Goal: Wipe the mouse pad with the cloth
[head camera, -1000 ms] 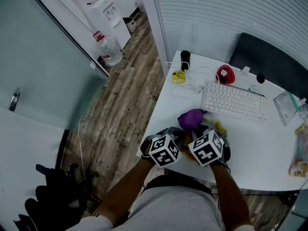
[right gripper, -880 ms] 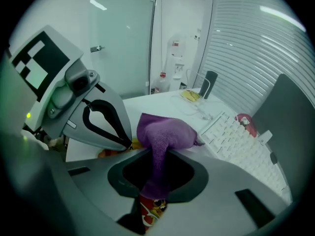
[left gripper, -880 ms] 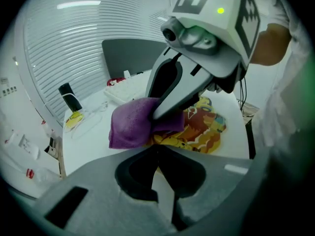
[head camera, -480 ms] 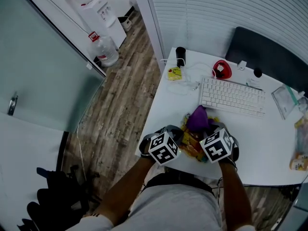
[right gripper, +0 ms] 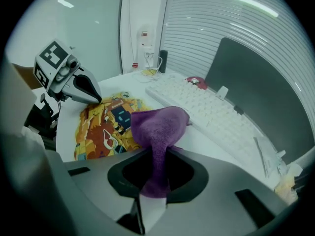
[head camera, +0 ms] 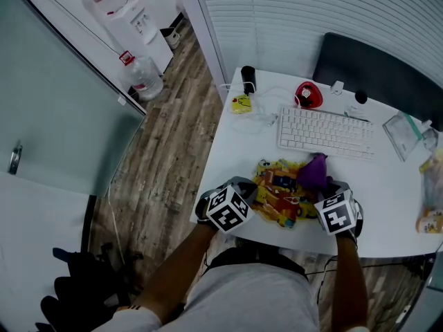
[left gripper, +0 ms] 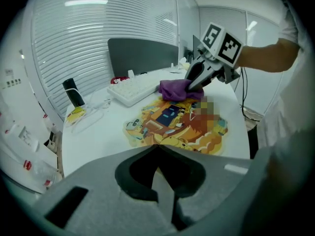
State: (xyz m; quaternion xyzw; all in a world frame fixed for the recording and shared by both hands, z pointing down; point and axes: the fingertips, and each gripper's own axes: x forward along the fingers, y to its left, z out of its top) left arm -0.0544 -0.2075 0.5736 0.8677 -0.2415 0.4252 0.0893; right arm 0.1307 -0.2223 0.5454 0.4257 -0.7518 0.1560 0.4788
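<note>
A colourful printed mouse pad (head camera: 280, 194) (left gripper: 172, 124) (right gripper: 106, 127) lies on the white desk (head camera: 232, 154) by its front edge. My right gripper (head camera: 324, 185) (right gripper: 158, 156) is shut on a purple cloth (head camera: 315, 171) (right gripper: 160, 127), whose bunched end rests at the pad's right side near the keyboard. The left gripper view also shows that gripper (left gripper: 189, 87) with the cloth (left gripper: 177, 89). My left gripper (head camera: 255, 198) (left gripper: 157, 149) (right gripper: 97, 99) is shut, its tips down at the pad's left edge. Whether it pinches the pad is unclear.
A white keyboard (head camera: 325, 131) lies behind the pad. A red object (head camera: 308, 94), a black cylinder (head camera: 248, 79), a yellow item (head camera: 240, 104) and white cables (head camera: 266, 116) sit further back. A clear bag (head camera: 408, 133) is at right. The wooden floor left holds a water bottle (head camera: 142, 78).
My right gripper has dragged the purple cloth rightward across the pad, uncovering most of its print. The left gripper has stayed at the pad's left edge.
</note>
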